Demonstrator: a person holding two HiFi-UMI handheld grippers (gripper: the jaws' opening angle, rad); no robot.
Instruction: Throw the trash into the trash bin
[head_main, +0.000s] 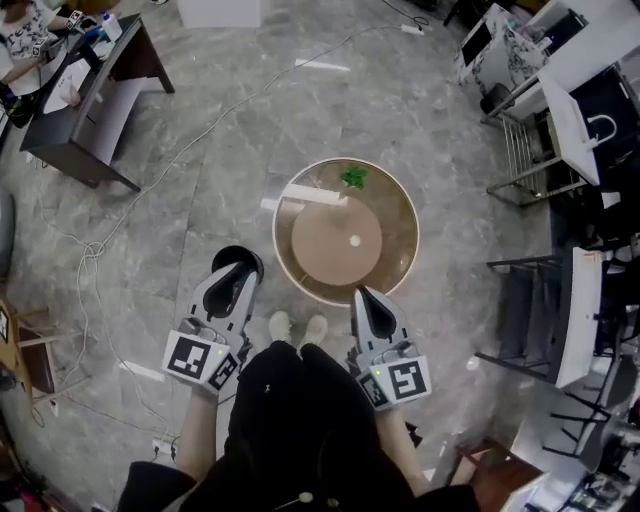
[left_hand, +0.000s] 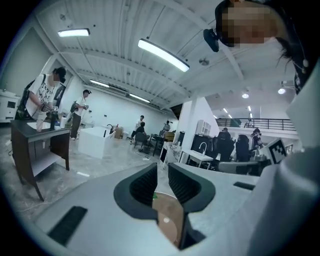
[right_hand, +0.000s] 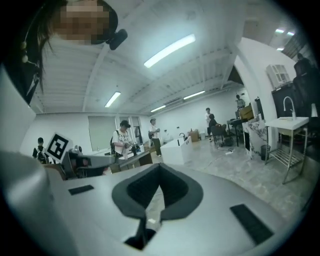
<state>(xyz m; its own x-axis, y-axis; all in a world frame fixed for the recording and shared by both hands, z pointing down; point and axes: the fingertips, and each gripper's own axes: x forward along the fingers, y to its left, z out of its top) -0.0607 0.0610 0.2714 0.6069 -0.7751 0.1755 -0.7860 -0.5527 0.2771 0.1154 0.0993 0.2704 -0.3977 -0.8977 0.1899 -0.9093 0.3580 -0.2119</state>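
Observation:
A round trash bin (head_main: 400, 215) with a brown lid (head_main: 336, 243) stands on the floor just ahead of me. A green scrap (head_main: 352, 177) and a white strip (head_main: 312, 193) lie inside its far rim. My left gripper (head_main: 238, 262) hovers to the bin's left, open and empty. In the left gripper view its jaws (left_hand: 161, 167) stand apart and the brown lid (left_hand: 167, 215) shows through the gap. My right gripper (head_main: 364, 298) is at the bin's near rim. Its jaws (right_hand: 160, 167) are shut with nothing between them.
A dark desk (head_main: 90, 90) with seated people is at the upper left. A cable (head_main: 150, 180) runs across the marble floor. White tables and metal racks (head_main: 560, 120) line the right side. My own shoes (head_main: 297, 327) stand just short of the bin.

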